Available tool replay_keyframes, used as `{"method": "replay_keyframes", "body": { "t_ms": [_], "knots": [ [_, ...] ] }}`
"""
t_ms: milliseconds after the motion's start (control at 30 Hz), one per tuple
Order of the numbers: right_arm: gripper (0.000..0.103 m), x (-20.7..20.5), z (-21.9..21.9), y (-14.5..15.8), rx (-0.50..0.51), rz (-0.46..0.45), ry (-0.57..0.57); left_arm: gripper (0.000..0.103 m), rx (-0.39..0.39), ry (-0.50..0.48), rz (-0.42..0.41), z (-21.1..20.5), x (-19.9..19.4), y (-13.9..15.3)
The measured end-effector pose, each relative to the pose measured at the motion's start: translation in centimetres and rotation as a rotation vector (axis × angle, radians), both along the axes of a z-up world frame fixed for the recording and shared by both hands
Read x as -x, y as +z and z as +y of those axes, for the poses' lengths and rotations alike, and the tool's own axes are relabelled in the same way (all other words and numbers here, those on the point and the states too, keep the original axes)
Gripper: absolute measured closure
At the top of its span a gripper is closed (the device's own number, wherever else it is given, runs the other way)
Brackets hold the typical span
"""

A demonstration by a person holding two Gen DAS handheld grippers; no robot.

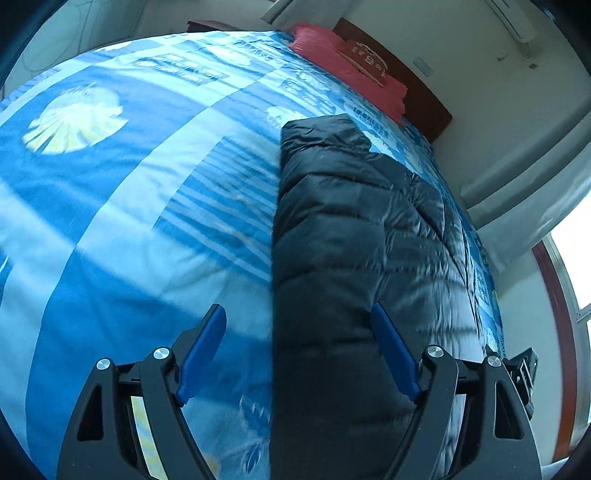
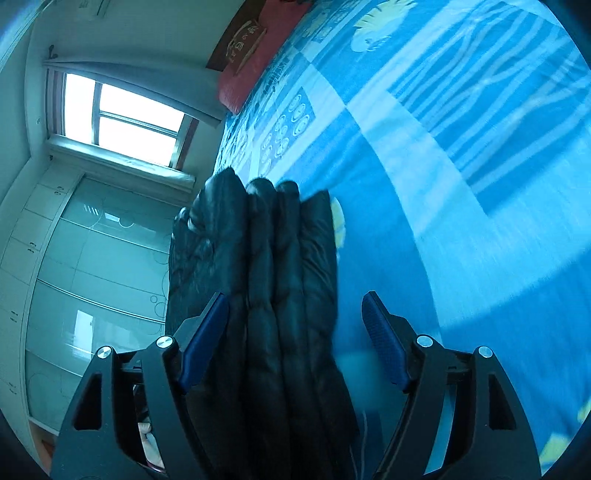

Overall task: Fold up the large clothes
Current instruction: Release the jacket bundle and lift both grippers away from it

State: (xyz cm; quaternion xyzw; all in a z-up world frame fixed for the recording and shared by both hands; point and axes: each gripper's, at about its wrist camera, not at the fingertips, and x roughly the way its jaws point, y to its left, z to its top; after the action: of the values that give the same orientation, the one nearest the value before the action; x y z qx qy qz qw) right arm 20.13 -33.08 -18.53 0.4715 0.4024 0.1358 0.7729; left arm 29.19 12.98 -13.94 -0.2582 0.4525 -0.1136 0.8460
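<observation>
A black quilted puffer jacket (image 1: 351, 236) lies folded into a long strip on the blue patterned bed cover (image 1: 129, 206), near the bed's right edge. My left gripper (image 1: 299, 325) is open above it, its blue pads (image 1: 205, 347) astride the jacket's left edge. In the right wrist view the jacket (image 2: 273, 280) shows as stacked puffy layers on the bed cover (image 2: 461, 184). My right gripper (image 2: 293, 314) is open, with the jacket's layers between its pads (image 2: 384, 343). Neither gripper holds anything.
A red pillow (image 1: 347, 70) lies at the head of the bed by a dark wooden headboard (image 1: 424, 96). A window (image 2: 122, 118) and glass-fronted wardrobe doors (image 2: 92, 280) stand beyond the bed's edge. An air conditioner (image 1: 513, 18) hangs on the wall.
</observation>
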Motion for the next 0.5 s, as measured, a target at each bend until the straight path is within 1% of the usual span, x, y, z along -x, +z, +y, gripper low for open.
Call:
{"method": "replay_keyframes", "body": {
  "t_ms": [200, 267, 400, 500],
  "knots": [
    [0.028, 3.9, -0.4, -0.3, 0.001, 0.034, -0.06, 0.024, -0.01, 0.036, 0.014, 1.3, 4.2, -0.2],
    [0.028, 5.6, -0.4, 0.0, 0.037, 0.049, -0.089, 0.024, -0.028, 0.046, 0.008, 1.6, 5.8, -0.2],
    [0.028, 8.6, -0.3, 1.1, 0.118, 0.072, -0.145, 0.024, -0.094, 0.061, -0.024, 1.7, 8.8, 0.5],
    [0.028, 10.7, 0.4, 2.4, 0.251, 0.093, -0.17, 0.024, -0.164, 0.064, -0.038, 1.2, 11.2, 1.2]
  ]
}}
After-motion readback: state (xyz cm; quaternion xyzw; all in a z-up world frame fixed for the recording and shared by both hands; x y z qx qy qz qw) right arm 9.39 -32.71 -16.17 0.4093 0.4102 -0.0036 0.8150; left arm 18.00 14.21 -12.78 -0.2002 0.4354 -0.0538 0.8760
